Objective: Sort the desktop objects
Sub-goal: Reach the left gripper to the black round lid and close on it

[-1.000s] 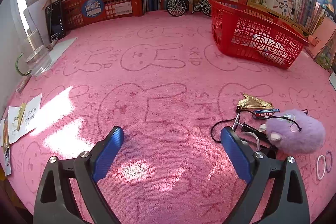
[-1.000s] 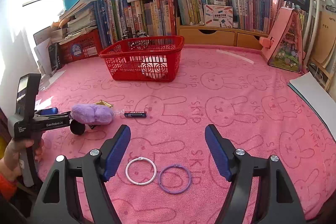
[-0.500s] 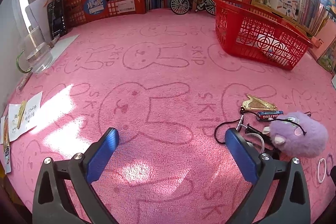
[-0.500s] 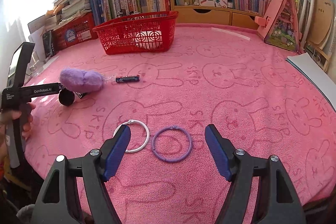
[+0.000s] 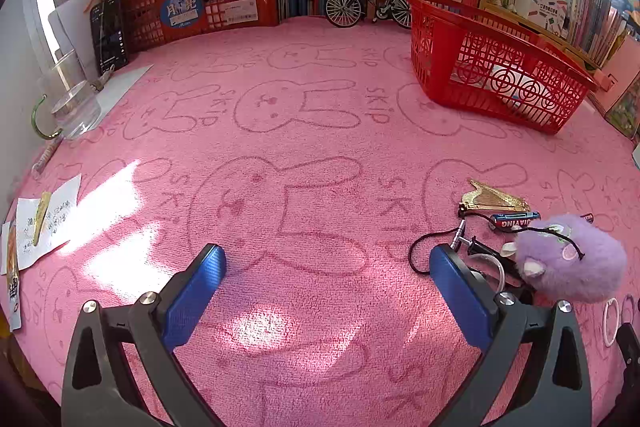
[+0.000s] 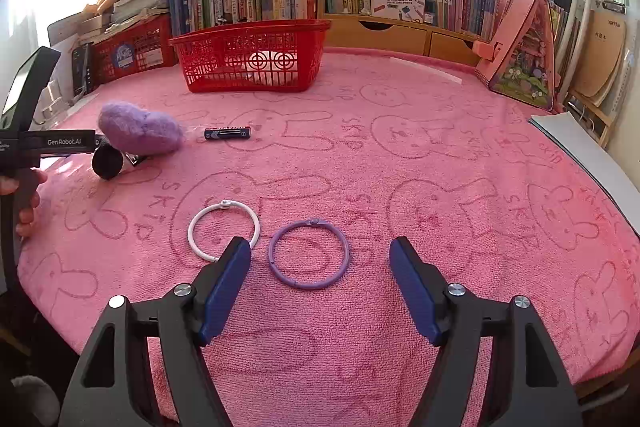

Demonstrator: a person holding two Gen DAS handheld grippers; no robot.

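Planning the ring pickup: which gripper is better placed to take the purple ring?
Right. The right gripper is open with the purple ring lying between its fingers; the left gripper is open over bare pink mat.

The right tool (image 6: 320,263) is held low over the near edge of the worktop (image 6: 460,147), its blue-padded jaws spread wide. A purple ring (image 6: 308,254) is seen lying flat between them, and a white ring (image 6: 223,230) lies just beside it, partly hidden by the left pad. A battery (image 6: 227,133) and a purple plush (image 6: 138,131) are seen toward the left edge, where the left tool (image 6: 48,142) is held. A red basket (image 6: 250,55) is set near the far edge.
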